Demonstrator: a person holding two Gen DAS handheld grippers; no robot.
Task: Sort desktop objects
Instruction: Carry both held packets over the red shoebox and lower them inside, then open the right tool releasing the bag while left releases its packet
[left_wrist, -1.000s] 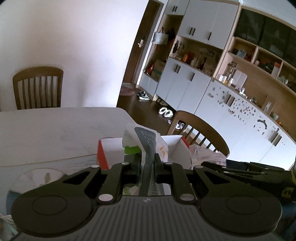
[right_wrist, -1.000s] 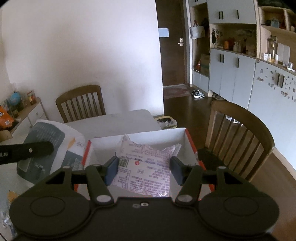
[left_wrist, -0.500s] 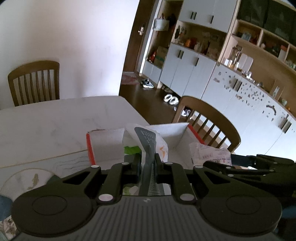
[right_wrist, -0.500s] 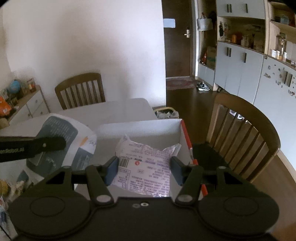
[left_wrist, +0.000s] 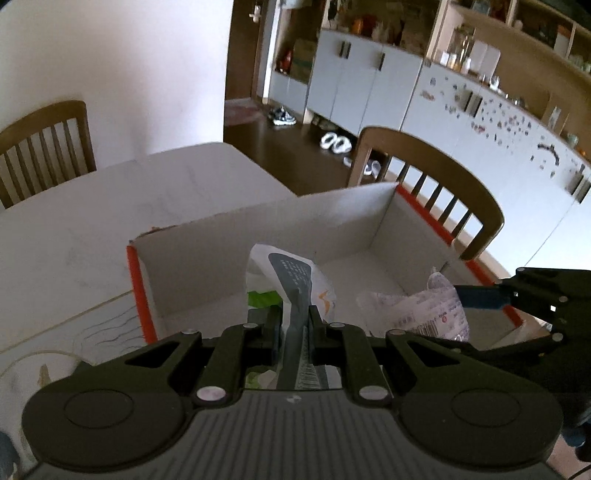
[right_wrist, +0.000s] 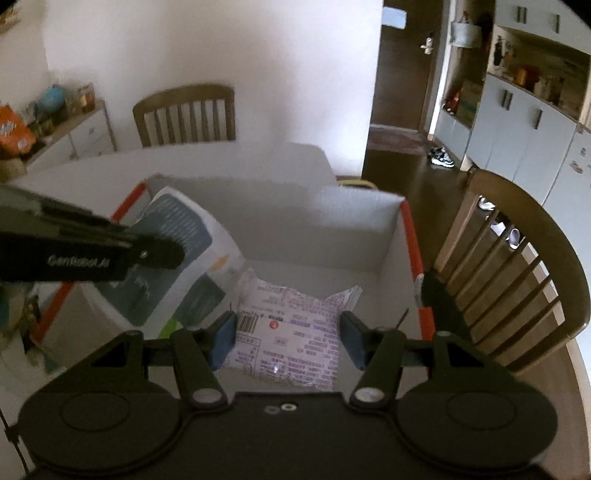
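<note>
A white cardboard box (left_wrist: 258, 240) with orange-red edges stands open on the table. My left gripper (left_wrist: 295, 317) is shut on a white and grey-blue pouch (left_wrist: 291, 273), gripped edge-on and held over the box's left half. The right wrist view shows the same pouch (right_wrist: 177, 236) tilted against the box's left wall under the left gripper's fingers (right_wrist: 92, 251). My right gripper (right_wrist: 286, 332) is shut on a white packet with purple print (right_wrist: 291, 321), its blue pads pressing both sides, low over the box floor. That packet (left_wrist: 417, 310) also shows at the right of the left wrist view.
The box (right_wrist: 332, 221) sits near the right corner of the pale marble table (left_wrist: 110, 206). One wooden chair (right_wrist: 517, 258) stands close behind the box's right side, another chair (left_wrist: 44, 140) at the far side. A cluttered sideboard (right_wrist: 74, 125) lines the left wall.
Both grippers have sunk and tipped downward with their packets. The box now fills more of each view and its floor shows. Neither grip has changed.
</note>
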